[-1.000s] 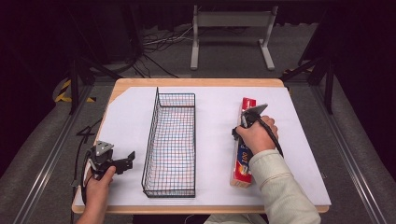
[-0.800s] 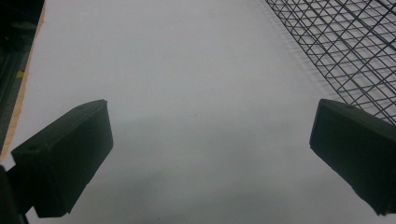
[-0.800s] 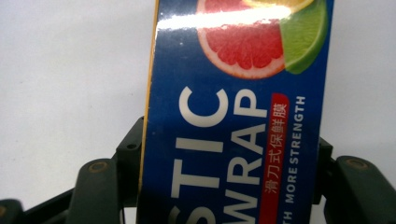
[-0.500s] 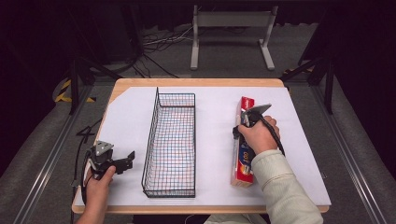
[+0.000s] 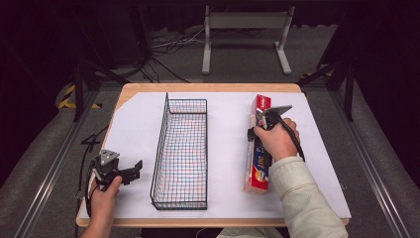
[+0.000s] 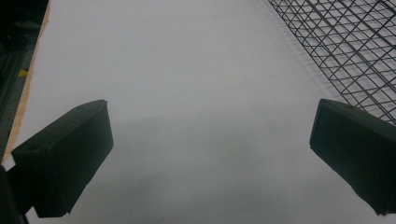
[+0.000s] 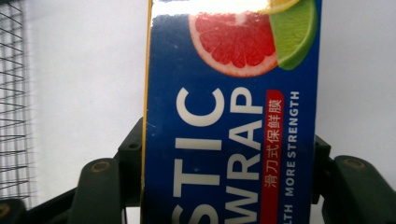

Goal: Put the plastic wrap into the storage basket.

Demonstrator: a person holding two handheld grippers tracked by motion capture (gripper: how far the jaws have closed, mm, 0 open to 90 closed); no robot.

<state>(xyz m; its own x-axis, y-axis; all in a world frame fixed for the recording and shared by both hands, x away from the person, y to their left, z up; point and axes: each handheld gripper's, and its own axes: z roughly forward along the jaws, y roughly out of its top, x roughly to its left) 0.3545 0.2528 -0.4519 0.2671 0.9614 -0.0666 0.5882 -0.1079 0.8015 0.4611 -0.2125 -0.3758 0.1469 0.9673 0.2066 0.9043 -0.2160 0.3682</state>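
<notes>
While the right gripper (image 5: pixel 261 130) sits over the plastic wrap box (image 5: pixel 259 148), we see its jaws clamped on the box's two long sides. In the right gripper view the box (image 7: pixel 233 116) runs straight out between the jaws, blue face up, the grapefruit and lime print at the end farthest from them. Both jaw arms flank it, one on each edge, touching it. The figure has just dropped, so the jaws have just been closing; the box is between them.

We see the box lying flat on the white sheet (image 5: pixel 225 148), well to the side of the wire basket (image 5: pixel 181 153), not touching it. In the right gripper view the basket mesh (image 7: pixel 11 116) is off to the left of the jaws.

Left gripper (image 5: pixel 132 171) rests low on the sheet by the basket's near corner, jaws wide apart, nothing between them. In the left gripper view we see bare sheet (image 6: pixel 196 93) between the jaws and the basket wall (image 6: pixel 345 51) ahead of the right-hand jaw, just beside it.
</notes>
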